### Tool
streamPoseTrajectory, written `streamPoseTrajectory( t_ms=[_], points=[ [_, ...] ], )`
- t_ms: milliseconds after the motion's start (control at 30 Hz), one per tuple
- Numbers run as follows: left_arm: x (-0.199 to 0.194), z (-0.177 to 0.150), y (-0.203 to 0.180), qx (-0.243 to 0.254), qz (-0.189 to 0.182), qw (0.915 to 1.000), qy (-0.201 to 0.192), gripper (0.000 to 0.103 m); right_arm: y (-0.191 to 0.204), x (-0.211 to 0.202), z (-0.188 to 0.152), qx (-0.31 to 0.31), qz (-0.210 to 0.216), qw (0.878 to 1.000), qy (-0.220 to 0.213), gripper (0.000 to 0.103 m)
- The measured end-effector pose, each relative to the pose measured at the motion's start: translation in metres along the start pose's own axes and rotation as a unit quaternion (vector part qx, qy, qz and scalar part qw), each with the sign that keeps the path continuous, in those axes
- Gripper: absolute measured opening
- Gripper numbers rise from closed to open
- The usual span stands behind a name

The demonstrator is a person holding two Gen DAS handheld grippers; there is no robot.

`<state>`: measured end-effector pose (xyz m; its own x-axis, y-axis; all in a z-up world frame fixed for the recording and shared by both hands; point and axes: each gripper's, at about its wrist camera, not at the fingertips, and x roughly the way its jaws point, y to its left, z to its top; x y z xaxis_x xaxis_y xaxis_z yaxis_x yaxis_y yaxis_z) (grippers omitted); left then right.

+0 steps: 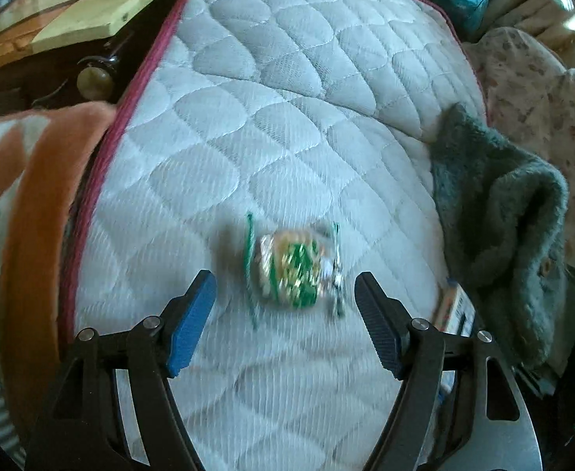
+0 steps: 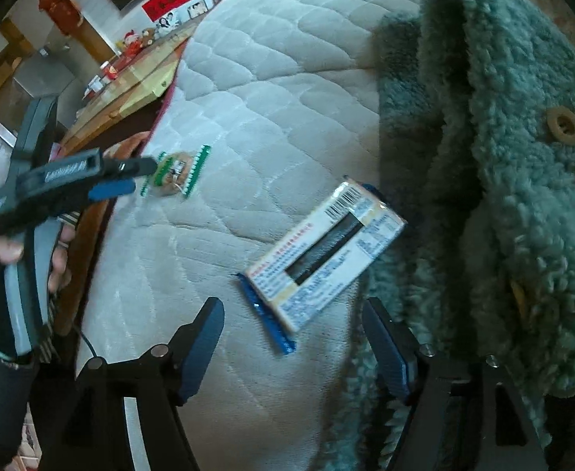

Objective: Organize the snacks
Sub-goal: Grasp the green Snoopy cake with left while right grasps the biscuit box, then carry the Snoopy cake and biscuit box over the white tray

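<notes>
1. Left gripper (image 1: 283, 298): jaws spread, nothing pinched; blue pads (image 1: 191, 324) angled down over a quilted white mattress (image 1: 287, 98). Seen also from the right wrist camera, at the left of that view (image 2: 130, 180), carried in a person's hand (image 2: 58, 253) with a dark sleeve.
2. Right gripper (image 2: 293, 347): jaws spread, empty; blue-padded fingers (image 2: 201, 349) to either side of the near end of a snack box, not touching it.
3. Green-and-white snack packet (image 1: 293, 271): blurred, crimped ends, lying flat on the mattress just beyond and between the left gripper's fingertips, apart from both pads. Same packet small in the right wrist view (image 2: 175, 174), close beside the left gripper's tips.
4. Rectangular snack box (image 2: 326, 255): white and cream with printed text, barcode, dark window strip and blue end flaps; lying diagonally on the mattress, far end against a fleece garment. Corner only in the left wrist view (image 1: 454, 308), at the right finger.
5. Teal fleece garment (image 2: 503, 157): heaped on the mattress's right side, tan button showing (image 2: 564, 125).
6. Dark red piping (image 1: 138, 90): along the mattress's left edge.
7. Orange-and-white patterned cloth (image 1: 32, 165): off the mattress, left.
8. Wooden tabletop (image 1: 91, 11): beyond the piping, upper left, small items on it too blurred to name.
9. Floral bedding (image 1: 542, 98): far right, behind the fleece.
</notes>
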<state>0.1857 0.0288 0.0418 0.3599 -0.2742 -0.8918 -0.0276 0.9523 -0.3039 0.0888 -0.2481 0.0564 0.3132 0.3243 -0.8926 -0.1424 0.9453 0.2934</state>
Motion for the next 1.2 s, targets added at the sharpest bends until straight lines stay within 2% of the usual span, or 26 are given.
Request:
streamPoseTrajectory(
  t_ms=[233,333,500,667,733,800,867,1067,1200],
  points=[
    [0.025,0.007,-0.016,0.026,0.031,0.9992,0.008,0.074,-0.019,0.025,0.015,0.067,0.016,0.998,-0.004,0.073],
    [0.033,0.007,-0.018,0.028,0.046,0.9985,0.009,0.074,-0.018,0.040,0.029,0.081,0.001,0.997,-0.007,0.078],
    [0.035,0.008,-0.019,0.027,0.059,0.9979,0.007,0.074,-0.004,0.057,0.048,0.051,-0.010,0.999,-0.002,0.078],
    [0.039,0.004,-0.023,0.040,0.075,0.9964,0.000,0.074,0.003,0.061,0.038,0.001,-0.039,0.999,-0.001,0.079],
    [0.040,0.003,-0.023,0.039,0.076,0.9963,-0.005,0.070,0.003,0.060,0.034,-0.018,-0.048,0.999,-0.003,0.072],
    [0.039,0.001,-0.022,0.042,0.090,0.9950,-0.013,0.057,0.002,0.058,0.033,-0.027,-0.052,0.998,-0.001,0.060],
    [0.036,-0.001,-0.020,0.044,0.078,0.9958,-0.017,0.052,-0.001,0.054,0.033,-0.030,-0.043,0.999,0.003,0.054],
    [0.008,-0.024,-0.009,0.038,0.075,0.9959,-0.033,0.050,0.023,0.029,0.017,-0.064,-0.028,0.998,-0.007,0.053],
    [-0.022,-0.054,0.000,0.039,0.091,0.9940,-0.047,0.050,0.040,0.018,0.005,-0.069,-0.011,0.997,-0.011,0.054]
  ],
)
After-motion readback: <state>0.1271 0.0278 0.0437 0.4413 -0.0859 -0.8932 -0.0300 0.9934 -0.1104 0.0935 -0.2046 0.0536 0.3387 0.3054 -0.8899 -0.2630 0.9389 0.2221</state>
